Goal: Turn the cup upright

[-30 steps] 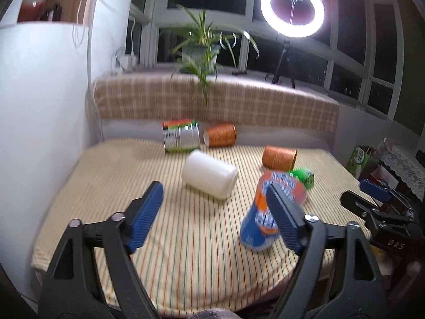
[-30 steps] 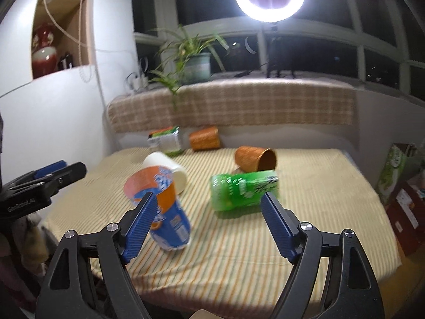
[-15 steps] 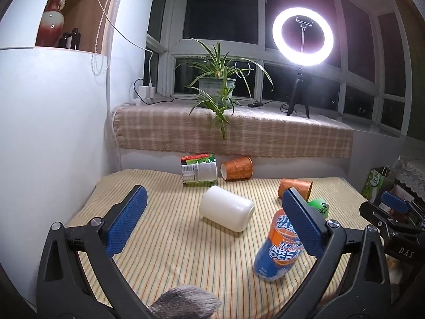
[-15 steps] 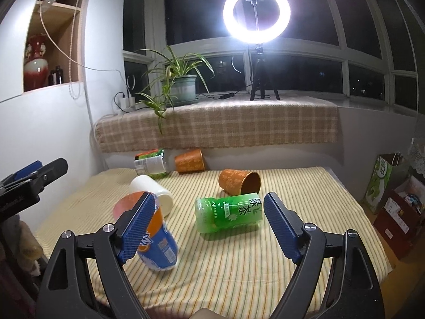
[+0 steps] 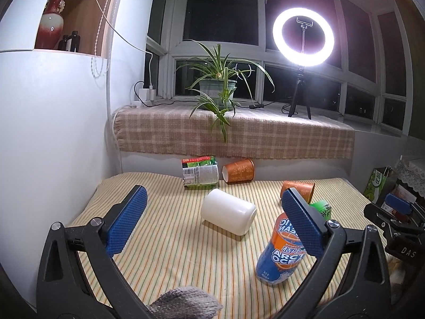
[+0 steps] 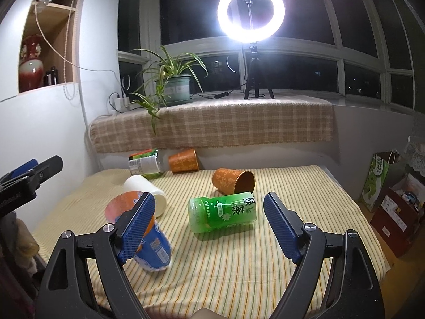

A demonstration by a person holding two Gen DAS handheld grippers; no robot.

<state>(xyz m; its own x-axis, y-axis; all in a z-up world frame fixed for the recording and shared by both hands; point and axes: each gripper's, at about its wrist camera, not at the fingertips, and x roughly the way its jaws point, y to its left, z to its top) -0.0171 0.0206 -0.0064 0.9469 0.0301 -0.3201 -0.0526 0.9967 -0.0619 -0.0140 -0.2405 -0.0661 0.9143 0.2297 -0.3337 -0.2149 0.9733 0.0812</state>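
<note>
Item: white cup (image 5: 228, 214), lying on its side near the middle of the striped table cover (image 5: 170, 250), its closed base turned toward the left tool and its mouth away to the right; from the right-hand view its open rim (image 6: 159, 202) shows just behind the blue-and-orange cup (image 6: 152, 247). Probably thin paper or plastic, so light, a little soft in the wall, easily dented and inclined to roll on the cloth; best taken across the barrel near the middle, with a light squeeze, then turned mouth-up. Other fallen pieces: orange cup (image 6: 233, 181) touching the green tea bottle (image 6: 223, 211), a second orange cup (image 5: 238, 170) beside a labelled bottle (image 5: 200, 170) at the back. The blue-and-orange cup stands tilted, and I cannot tell whether it rests steadily. Left gripper (image 5: 212, 222): jaws spread wide, holding nothing, raised above the near edge and aimed at the white cup. Right gripper (image 6: 208, 226): likewise spread and empty, held level, framing the green tea bottle. Neither tool touches anything.
</note>
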